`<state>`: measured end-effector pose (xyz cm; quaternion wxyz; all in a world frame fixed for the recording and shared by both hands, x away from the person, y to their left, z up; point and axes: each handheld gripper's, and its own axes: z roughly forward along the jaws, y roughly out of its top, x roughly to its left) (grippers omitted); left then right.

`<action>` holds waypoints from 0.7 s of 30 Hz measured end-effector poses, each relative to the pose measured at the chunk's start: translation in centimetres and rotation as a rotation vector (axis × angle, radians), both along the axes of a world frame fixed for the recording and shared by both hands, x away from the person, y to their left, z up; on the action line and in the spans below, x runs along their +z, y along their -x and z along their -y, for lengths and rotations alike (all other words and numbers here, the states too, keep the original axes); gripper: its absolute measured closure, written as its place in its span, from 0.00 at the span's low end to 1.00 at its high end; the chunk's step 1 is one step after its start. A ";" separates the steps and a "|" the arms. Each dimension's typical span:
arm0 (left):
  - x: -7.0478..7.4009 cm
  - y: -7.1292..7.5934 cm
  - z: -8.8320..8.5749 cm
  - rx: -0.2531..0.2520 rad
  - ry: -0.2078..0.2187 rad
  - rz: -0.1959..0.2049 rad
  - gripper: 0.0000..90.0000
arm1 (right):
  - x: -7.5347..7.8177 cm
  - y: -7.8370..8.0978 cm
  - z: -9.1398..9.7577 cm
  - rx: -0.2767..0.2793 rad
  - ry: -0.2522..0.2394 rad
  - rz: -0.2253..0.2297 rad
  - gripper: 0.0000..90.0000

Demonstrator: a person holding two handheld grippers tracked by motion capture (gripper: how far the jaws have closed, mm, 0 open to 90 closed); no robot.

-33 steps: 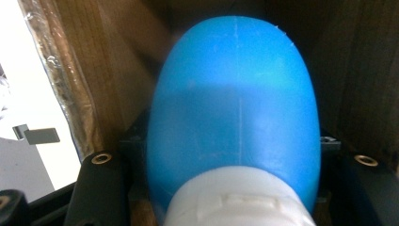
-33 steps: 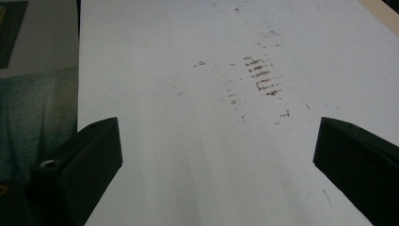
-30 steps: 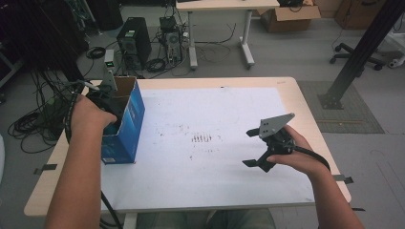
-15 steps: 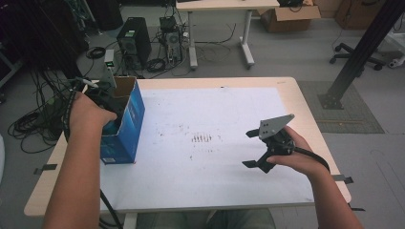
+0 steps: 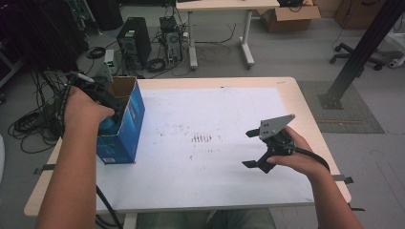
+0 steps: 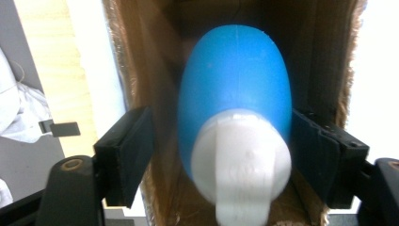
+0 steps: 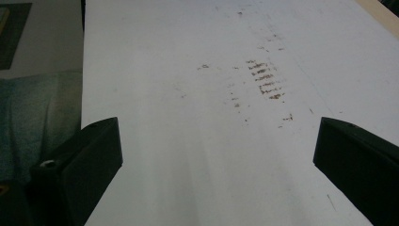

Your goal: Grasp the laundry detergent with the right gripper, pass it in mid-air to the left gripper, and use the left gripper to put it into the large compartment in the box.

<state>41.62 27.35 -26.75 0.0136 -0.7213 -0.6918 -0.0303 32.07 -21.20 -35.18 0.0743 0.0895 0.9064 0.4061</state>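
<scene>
Our left hand-held gripper (image 6: 221,155), jaws just opening, has let go of the blue bottle (image 6: 235,117) inside the box (image 5: 125,125) on the desk (image 5: 286,95), our right hand-held gripper (image 5: 260,150) waits open; next we lift clear.

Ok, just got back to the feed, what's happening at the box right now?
The left gripper is at the open top of the blue box at the table's left edge. Its jaws have just been opening, and a blue bottle with a white cap sits between them inside the box; the pads look clear of it, so it seems just released. The right gripper is held open over the white sheet, holding nothing.
</scene>
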 end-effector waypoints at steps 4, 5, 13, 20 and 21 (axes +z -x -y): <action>0.9 0.2 0.3 -0.016 -0.007 0.011 0.21 | 0.2 0.1 -0.1 0.003 0.000 0.003 0.02; 1.1 0.3 0.4 -0.022 -0.006 0.013 0.21 | 0.2 0.1 -0.1 0.004 -0.002 0.003 0.02; 2.8 1.0 1.8 -0.075 -0.022 0.035 0.16 | 0.6 0.3 -0.2 0.013 -0.004 0.008 0.02; 4.1 1.6 3.7 -0.138 -0.048 0.036 0.08 | 1.4 0.5 -0.2 0.017 -0.005 0.023 0.02; 4.3 1.7 3.9 -0.143 -0.052 0.034 0.07 | 1.4 0.6 -0.2 0.018 -0.007 0.026 0.02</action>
